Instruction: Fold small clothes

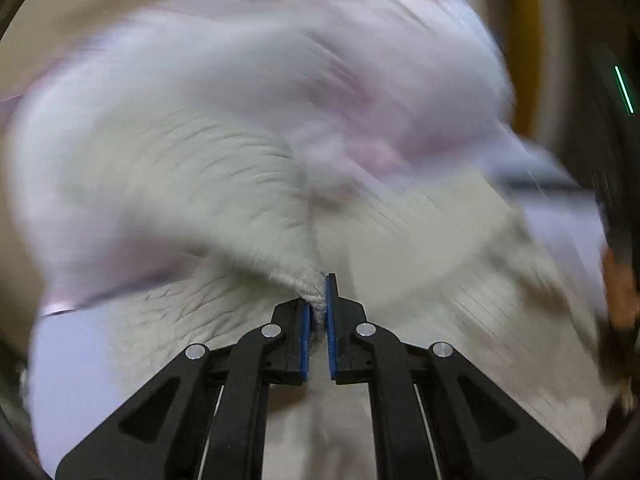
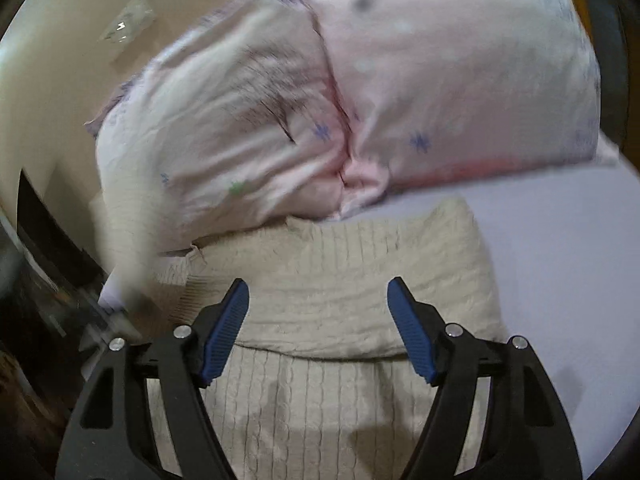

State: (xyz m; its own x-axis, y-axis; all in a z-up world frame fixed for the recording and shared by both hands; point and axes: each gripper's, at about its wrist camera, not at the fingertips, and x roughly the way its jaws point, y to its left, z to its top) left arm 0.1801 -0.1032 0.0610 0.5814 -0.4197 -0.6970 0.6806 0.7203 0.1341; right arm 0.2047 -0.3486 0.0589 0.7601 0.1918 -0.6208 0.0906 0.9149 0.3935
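Note:
A cream cable-knit sweater (image 2: 332, 292) lies on a pale lilac bed sheet (image 2: 560, 264), partly folded, with a fold edge across it. My right gripper (image 2: 318, 300) is open and empty just above the sweater's folded part. My left gripper (image 1: 318, 300) is shut on a pinched ridge of the same sweater (image 1: 180, 184) and lifts it, so the knit drapes away from the jaws. The left wrist view is heavily blurred. In the right wrist view a blurred strip of the knit (image 2: 128, 216) hangs at the left.
A pink pillow (image 2: 440, 80) with small blue and green flowers lies on the bed just behind the sweater. A cream wall (image 2: 52, 80) is at the back left. Dark furniture (image 2: 44, 248) stands at the left edge of the bed.

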